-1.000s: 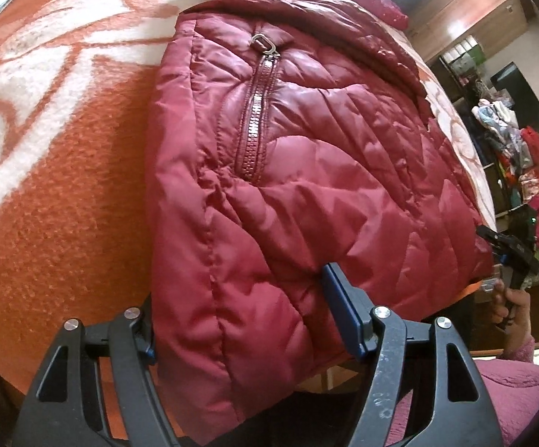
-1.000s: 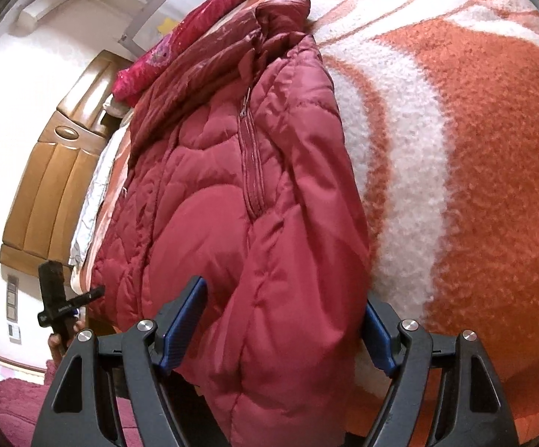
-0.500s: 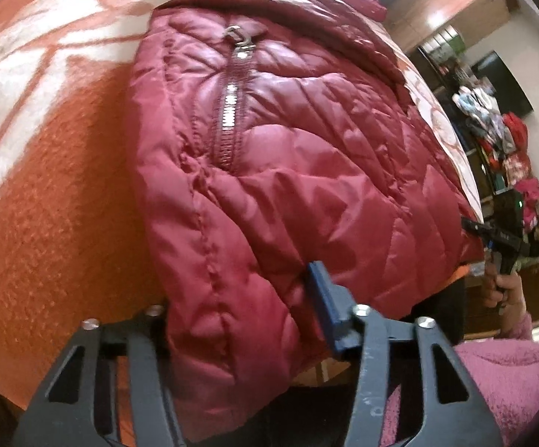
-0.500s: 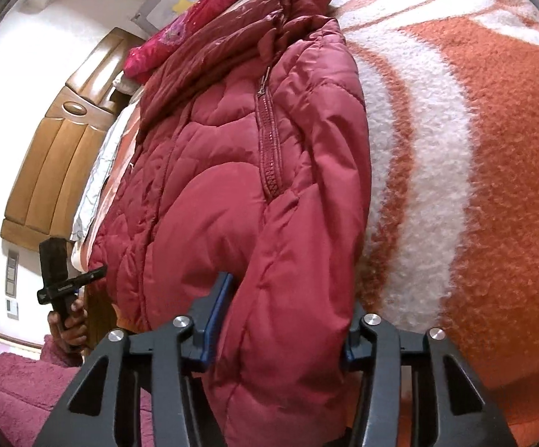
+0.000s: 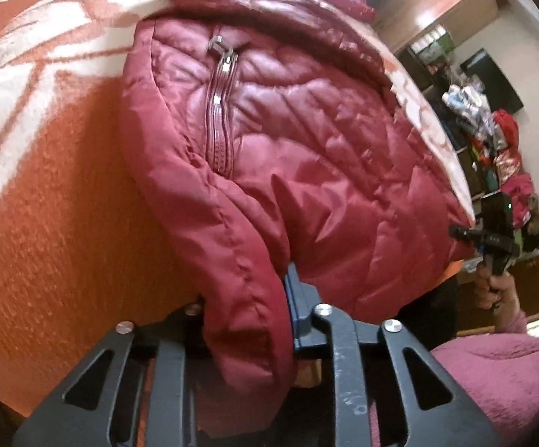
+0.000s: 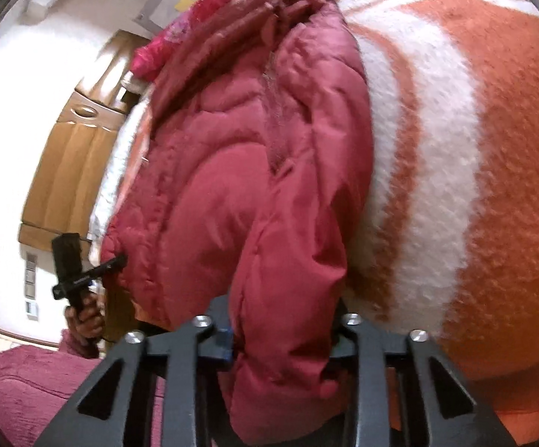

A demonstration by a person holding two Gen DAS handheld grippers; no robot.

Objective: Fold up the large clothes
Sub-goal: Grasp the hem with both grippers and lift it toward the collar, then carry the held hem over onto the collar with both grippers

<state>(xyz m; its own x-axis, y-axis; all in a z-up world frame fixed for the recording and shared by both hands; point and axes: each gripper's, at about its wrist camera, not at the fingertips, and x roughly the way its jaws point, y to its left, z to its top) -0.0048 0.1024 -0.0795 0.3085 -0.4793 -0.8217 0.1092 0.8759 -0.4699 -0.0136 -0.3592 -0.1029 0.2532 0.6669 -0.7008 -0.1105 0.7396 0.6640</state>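
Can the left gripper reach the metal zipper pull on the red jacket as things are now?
Probably not at once. The left gripper is shut on the jacket hem, so it must let go first. The zipper pull lies uncovered further up the jacket, with nothing on top of it.

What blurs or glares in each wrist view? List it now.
Left wrist view: glossy glare on the red jacket near its zipper, background room soft, edges bent by the fisheye. Right wrist view: the jacket is motion-smeared, the white wall washed out, the blanket fairly sharp.
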